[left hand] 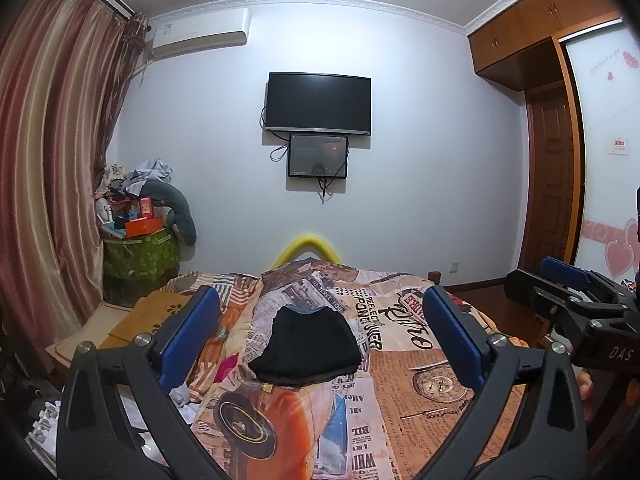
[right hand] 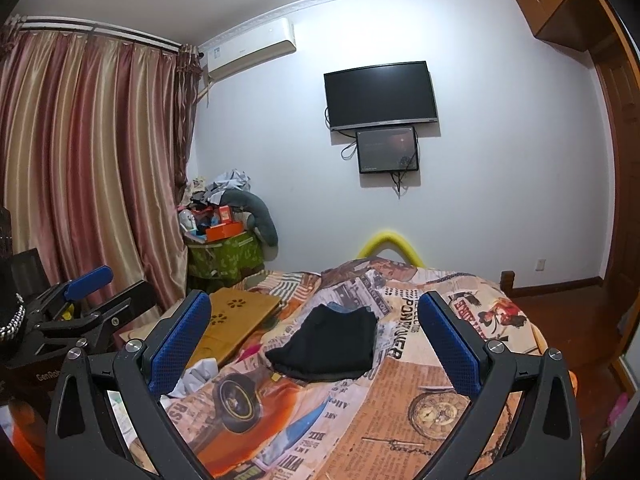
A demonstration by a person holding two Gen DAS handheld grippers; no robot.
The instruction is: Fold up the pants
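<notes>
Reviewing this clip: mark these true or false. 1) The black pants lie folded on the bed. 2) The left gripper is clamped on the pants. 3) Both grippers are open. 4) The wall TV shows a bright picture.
1) True: the black pants lie in a compact folded stack on the bed.
2) False: the left gripper holds nothing.
3) True: the right gripper is open too.
4) False: the TV is dark.

I am holding my left gripper [left hand: 320, 334] and right gripper [right hand: 316, 338] level, side by side, jaws spread wide, gripping nothing.
</notes>
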